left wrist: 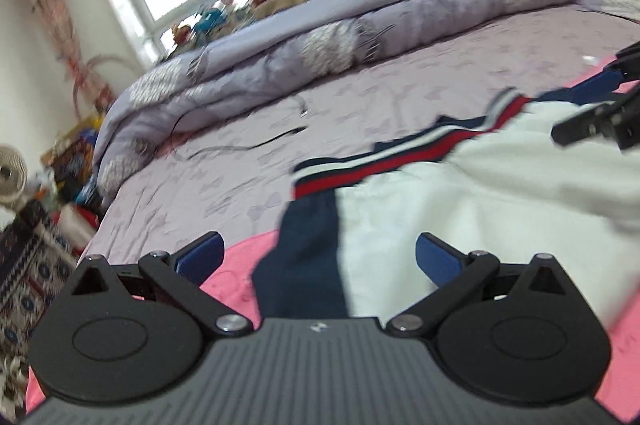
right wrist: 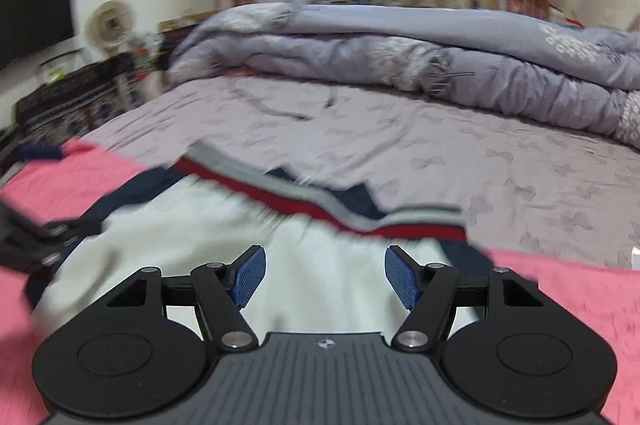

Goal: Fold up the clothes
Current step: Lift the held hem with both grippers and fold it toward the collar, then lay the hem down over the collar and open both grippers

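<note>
A white garment (left wrist: 460, 209) with navy panels and a red, white and navy striped band lies crumpled on a pink cloth (left wrist: 236, 265) spread over the bed. My left gripper (left wrist: 318, 259) stands open low over its navy and white edge, its pads clear of the fabric. At the right edge of that view is my right gripper (left wrist: 592, 117), over the far side of the garment. In the right wrist view the right gripper (right wrist: 326, 277) hovers open above the white garment (right wrist: 320, 253), nothing pinched. The left gripper (right wrist: 44, 237) shows blurred at the left, on the pink cloth (right wrist: 580, 289).
A lilac sheet (right wrist: 460, 161) covers the bed, with a black cable (left wrist: 256, 145) lying on it. A rolled lilac duvet (right wrist: 400, 53) runs along the far side. Beyond the bed's left edge are a small fan (right wrist: 110, 23), a patterned cloth and clutter below a window.
</note>
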Tool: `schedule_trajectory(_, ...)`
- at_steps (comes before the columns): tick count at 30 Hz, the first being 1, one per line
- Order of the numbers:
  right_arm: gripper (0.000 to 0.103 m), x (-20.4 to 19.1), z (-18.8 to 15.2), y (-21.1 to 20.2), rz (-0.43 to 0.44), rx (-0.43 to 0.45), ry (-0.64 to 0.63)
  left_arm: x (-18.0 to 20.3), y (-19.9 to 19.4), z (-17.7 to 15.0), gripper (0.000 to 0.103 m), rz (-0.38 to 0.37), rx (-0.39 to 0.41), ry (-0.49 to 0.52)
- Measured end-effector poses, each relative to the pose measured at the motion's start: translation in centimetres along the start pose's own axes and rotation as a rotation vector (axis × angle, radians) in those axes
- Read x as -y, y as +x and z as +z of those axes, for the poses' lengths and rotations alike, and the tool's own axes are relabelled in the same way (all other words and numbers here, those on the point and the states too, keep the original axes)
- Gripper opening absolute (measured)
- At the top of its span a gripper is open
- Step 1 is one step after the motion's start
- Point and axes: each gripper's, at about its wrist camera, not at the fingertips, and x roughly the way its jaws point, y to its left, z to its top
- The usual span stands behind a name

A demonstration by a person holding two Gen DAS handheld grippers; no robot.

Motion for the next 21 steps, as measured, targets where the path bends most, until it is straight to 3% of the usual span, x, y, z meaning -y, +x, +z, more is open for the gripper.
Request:
schedule_trajectory(2, 0.065, -1.3, -1.4, -0.2, -0.021, -0.009, -0.05, 2.1, 0.1, -0.5, 0.103, 0.012, -0.013, 0.068)
schedule_trajectory(5, 0.062, -1.8, -2.9, 0.8, -0.084, -0.049, -0.071, 3.3, 3.0, -1.6, 0.103, 0.106, -0.094, 0.113)
schedule_trajectory(10, 0.052, 3.0, -2.4, 4.8, -0.315, -0.094, 0.059, -1.4, 6.2, -2.1, 0.103, 0.156, -0.209, -0.093)
schedule_trajectory(15, 0.055, 6.5, -0.6, 6.7, -0.358, -0.137, 0.177, -5.1, 8.2, -2.5, 0.103, 0.204, -0.284, -0.2)
schedule_trajectory(18, 0.061, 6.3, 0.8, 4.6, -0.292, -0.069, 0.204, -6.7, 7.6, -2.1, 0.103, 0.222, -0.278, -0.282)
schedule_trajectory(20, 0.071, 5.8, 1.7, 2.7, -0.158, -0.009, 0.164, -6.3, 5.6, -1.2, 0.102, 0.22, -0.192, -0.246)
schedule_trajectory(21, 0.077, 5.1, 2.1, 2.2, -0.075, -0.002, 0.117, -5.7, 4.7, -0.6, 0.102, 0.183, -0.139, -0.204)
